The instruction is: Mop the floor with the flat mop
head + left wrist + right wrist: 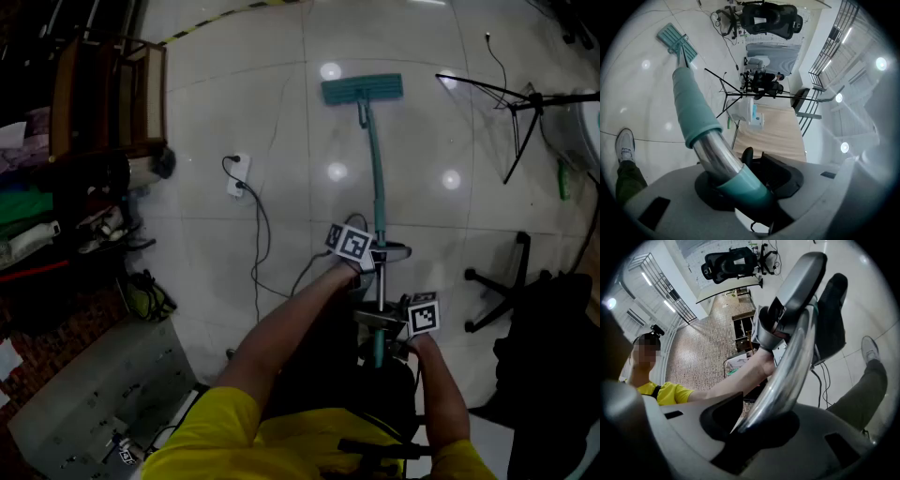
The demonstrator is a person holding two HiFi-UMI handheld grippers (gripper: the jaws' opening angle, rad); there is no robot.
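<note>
On the tiled floor [234,84] ahead, the flat mop [362,89] lies seemingly pad-down; left gripper [377,255] fingers pinch its teal-sleeved pole [377,178]; right gripper [382,326] fingers clamp the steel end, staggered, probably for steering leverage.

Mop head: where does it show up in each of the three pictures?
Head view: mop head at top centre.
Left gripper view: top left, at the far end of the pole.
Right gripper view: not in it.
Shared landmark: the pole, which runs through all three views.
</note>
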